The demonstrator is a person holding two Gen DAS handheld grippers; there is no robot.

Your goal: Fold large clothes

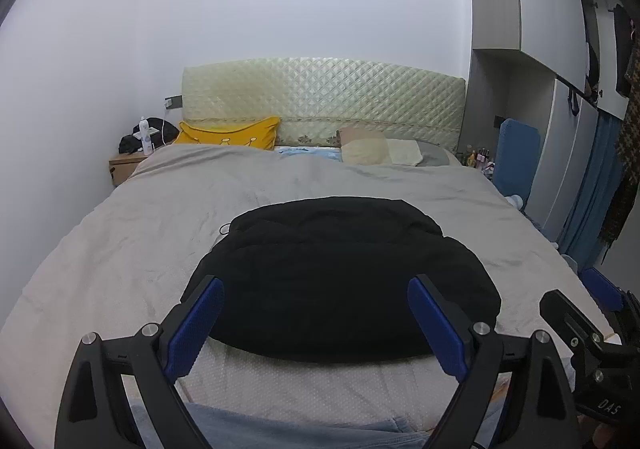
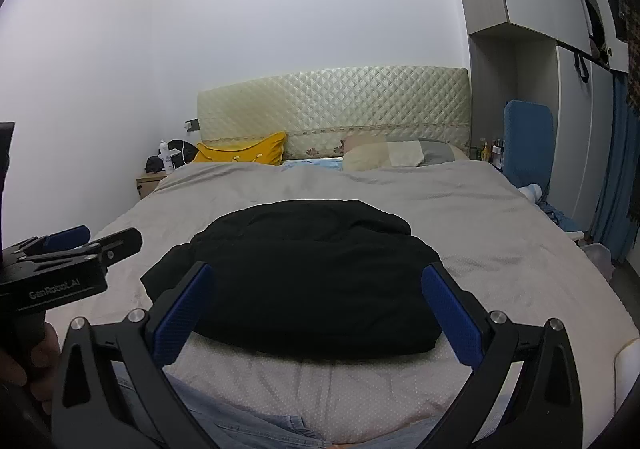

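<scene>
Bedroom scene, grey bed cover point(image 1: 120, 233) as work surface: black garment point(image 1: 340, 273) lies bundled at lower centre, apparently already folded, both the left gripper point(image 1: 316, 313) and right gripper point(image 2: 316, 305) hovering wide-jawed and empty short of it, likely released.

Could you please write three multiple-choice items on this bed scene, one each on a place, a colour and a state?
1. Where does the black garment lie?
A. on the nightstand
B. on the bed near its foot
C. on the headboard

2. What colour is the pillow at the head's left?
A. yellow
B. red
C. green

3. How do the two claws stand?
A. both shut on cloth
B. one open, one shut
C. both open and empty

Answers: 1 B, it rests on the grey cover at the near end. 2 A, it is plainly yellow. 3 C, the left claw and right claw gape with nothing held.
</scene>
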